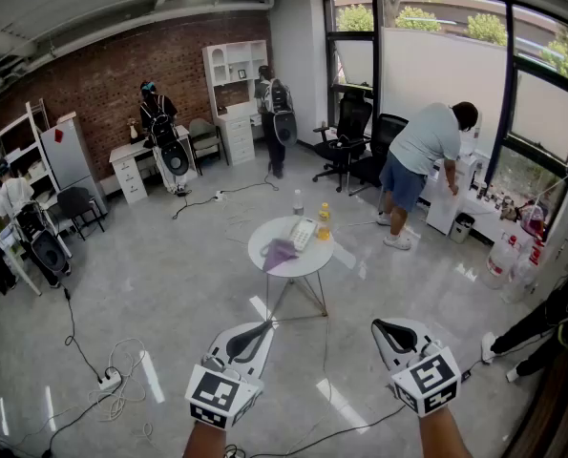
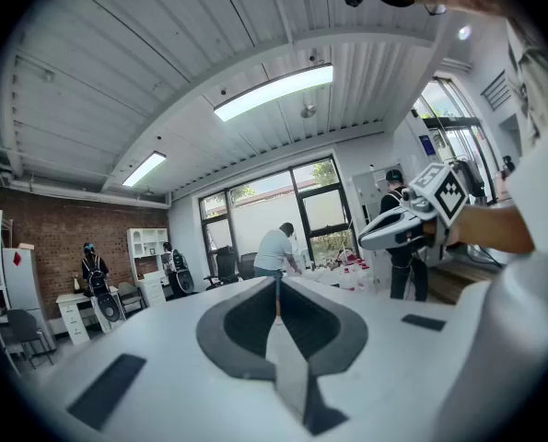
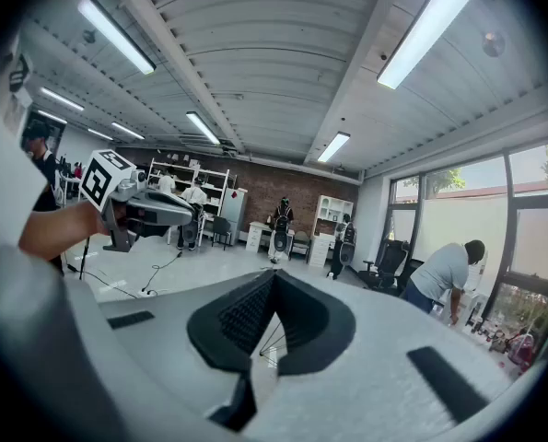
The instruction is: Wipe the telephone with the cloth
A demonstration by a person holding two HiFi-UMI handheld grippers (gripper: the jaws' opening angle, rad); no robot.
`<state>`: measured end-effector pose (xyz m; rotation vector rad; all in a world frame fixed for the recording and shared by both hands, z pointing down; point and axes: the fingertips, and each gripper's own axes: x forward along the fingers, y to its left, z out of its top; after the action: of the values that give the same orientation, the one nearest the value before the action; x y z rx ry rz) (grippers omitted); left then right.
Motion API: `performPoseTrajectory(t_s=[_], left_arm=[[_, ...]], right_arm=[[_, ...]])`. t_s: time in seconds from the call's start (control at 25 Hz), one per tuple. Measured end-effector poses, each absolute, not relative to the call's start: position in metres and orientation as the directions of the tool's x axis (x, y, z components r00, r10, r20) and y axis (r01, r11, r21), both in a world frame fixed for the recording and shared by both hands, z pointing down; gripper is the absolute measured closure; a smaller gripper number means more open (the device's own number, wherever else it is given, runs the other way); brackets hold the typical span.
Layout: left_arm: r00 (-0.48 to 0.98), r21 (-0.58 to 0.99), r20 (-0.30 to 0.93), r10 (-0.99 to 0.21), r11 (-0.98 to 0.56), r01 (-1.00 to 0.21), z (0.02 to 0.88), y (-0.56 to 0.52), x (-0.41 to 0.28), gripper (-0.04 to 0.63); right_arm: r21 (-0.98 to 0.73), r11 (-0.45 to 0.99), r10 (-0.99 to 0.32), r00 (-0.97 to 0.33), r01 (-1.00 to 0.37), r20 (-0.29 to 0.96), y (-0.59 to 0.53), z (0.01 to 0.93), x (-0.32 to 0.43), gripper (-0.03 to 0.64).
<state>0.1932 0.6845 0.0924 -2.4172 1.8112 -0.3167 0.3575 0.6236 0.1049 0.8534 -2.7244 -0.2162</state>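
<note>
Telephone [image 1: 303, 233]: 1; cloth [image 1: 280, 253]: 1

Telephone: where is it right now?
In the head view, the telephone lies on the round white table, just right of the purple cloth, with a yellow bottle beyond it.

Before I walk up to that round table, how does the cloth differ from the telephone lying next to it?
The cloth is purple and the telephone is white. The cloth lies crumpled by the near left edge of the round table; the telephone is a rigid oblong nearer the middle. Both rest on the table, untouched: the left gripper and right gripper are shut, empty, well short of it.
</note>
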Motion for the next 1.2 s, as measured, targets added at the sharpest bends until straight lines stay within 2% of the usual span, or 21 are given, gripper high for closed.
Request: performPoseTrajectory(t_s=[0.76, 1.2], left_arm=[[0.297, -0.187, 0.100, -0.950, -0.311, -0.932, 0.109, 0.650, 0.138, 0.580], [0.260, -0.170, 0.126, -0.957, -0.279, -0.945, 0.124, 0.617, 0.109, 0.580]], right_arm=[[0.214, 0.804, -0.593, -0.773, -0.555, 0.225, 0.594, 0.120, 0.302, 0.626], [0.196, 0.814, -0.577, -0.799, -0.546, 0.171, 0.543, 0.124, 0.276, 0.624]])
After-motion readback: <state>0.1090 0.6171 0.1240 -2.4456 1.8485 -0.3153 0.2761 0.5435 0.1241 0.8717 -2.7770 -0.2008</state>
